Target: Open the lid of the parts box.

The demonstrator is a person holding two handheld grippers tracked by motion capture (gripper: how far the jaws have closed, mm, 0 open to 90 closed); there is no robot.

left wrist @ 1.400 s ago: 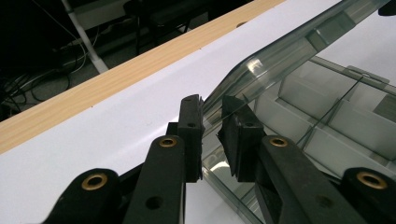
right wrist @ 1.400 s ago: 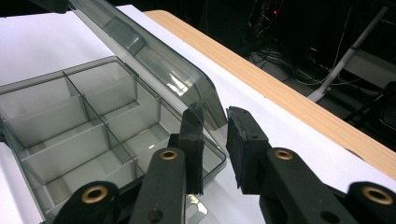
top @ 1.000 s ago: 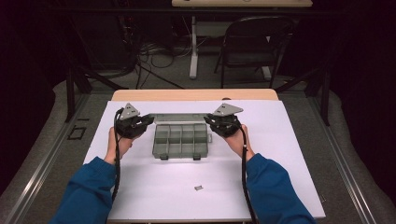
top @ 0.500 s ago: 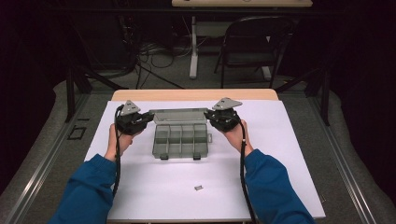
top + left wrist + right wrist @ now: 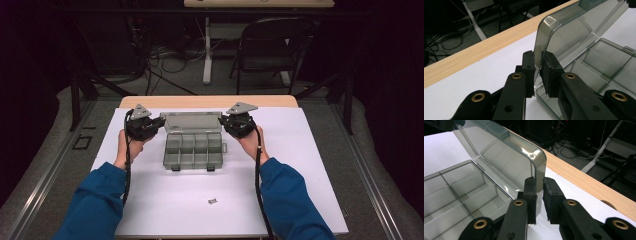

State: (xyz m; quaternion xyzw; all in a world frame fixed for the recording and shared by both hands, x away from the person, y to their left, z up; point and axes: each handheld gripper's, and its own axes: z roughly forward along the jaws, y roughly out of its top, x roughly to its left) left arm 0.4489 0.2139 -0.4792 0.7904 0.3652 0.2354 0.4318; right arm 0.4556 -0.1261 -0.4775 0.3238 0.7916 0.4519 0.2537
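A smoky clear compartment box (image 5: pixel 192 150) lies open on the white sheet, its dividers showing and its cells bare. Its lid (image 5: pixel 192 121) stands tilted up at the far side. My left gripper (image 5: pixel 159 122) is shut on the lid's left edge, and my right gripper (image 5: pixel 223 121) is shut on its right edge. In the left gripper view the lid (image 5: pixel 569 32) rises from between the pads of that gripper (image 5: pixel 537 72), with the box's cells (image 5: pixel 604 60) behind. In the right gripper view the lid's rounded corner (image 5: pixel 536 162) sits in the right gripper (image 5: pixel 539 195).
A small metal part (image 5: pixel 212 201) lies on the white sheet (image 5: pixel 300 165) near the front. The wooden table edge (image 5: pixel 207 101) runs behind the box. A folding chair (image 5: pixel 272 45), a table leg and loose cables stand on the dark floor beyond.
The lid has swung up from nearly flat to a steeper tilt, held at both ends. Both hands have stayed almost in place.
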